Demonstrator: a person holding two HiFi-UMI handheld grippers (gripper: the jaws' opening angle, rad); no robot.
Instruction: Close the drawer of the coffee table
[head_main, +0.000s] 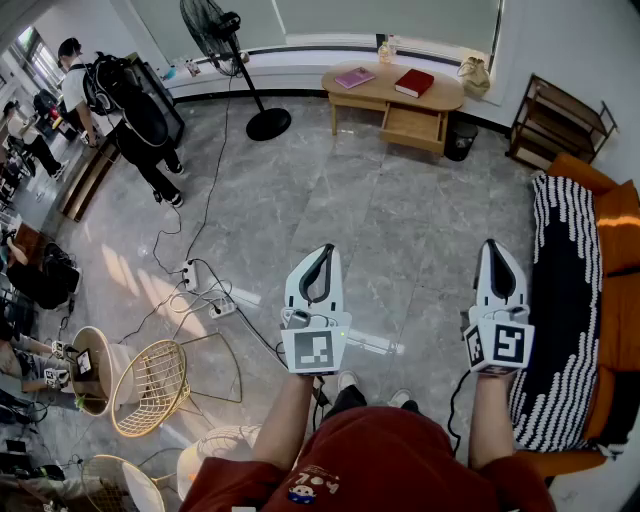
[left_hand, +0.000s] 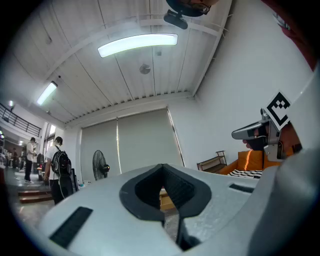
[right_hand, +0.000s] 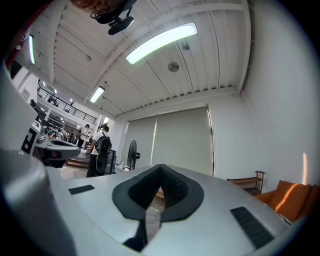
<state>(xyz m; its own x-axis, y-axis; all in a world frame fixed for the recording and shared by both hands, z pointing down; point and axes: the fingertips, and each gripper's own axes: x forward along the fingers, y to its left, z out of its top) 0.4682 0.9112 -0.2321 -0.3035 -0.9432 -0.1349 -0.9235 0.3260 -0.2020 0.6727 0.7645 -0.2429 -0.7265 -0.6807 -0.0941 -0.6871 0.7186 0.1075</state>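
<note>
While the drawer (head_main: 412, 126) hangs pulled out of the coffee table (head_main: 445, 98) by the far wall, well apart from the person, both claws are pressed together on nothing. The left gripper (head_main: 321, 252) and right gripper (head_main: 494, 248) point across the floor. A shove with narrow closed tips, landing off-centre, could skew the drawer or slide the table. The fan (head_main: 268, 123) stands near the route.

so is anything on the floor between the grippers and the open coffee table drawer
Nothing visible: bare floor runs from the left gripper and right gripper to the open drawer of the coffee table. The fan and cables sit off left.
</note>
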